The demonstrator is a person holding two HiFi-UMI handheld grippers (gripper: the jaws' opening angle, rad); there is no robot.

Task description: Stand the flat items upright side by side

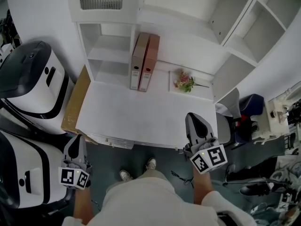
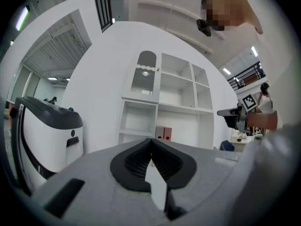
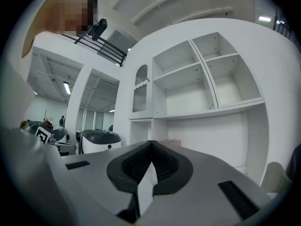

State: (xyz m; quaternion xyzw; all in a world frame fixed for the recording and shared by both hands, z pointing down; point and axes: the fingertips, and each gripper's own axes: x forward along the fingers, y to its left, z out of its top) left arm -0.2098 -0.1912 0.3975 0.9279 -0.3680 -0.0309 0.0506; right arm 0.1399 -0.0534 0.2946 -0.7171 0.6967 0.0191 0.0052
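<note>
Nearest me, my left gripper (image 1: 74, 144) hovered off the near left corner of the white desk (image 1: 141, 121) and my right gripper (image 1: 194, 121) over its near right corner, each claw with its jaws pressed together and nothing between them. Farther on, a small bunch of flowers (image 1: 185, 81) lay toward the desk's far right. Farthest, the two binders (image 1: 145, 62) stood upright, side by side and touching, at the far edge against the white shelf unit (image 1: 108, 46).

walls (image 1: 42, 13): white | shelving (image 1: 109, 54): white, open | desk (image 1: 141, 112): white | floor (image 1: 141, 155): dark grey
</note>
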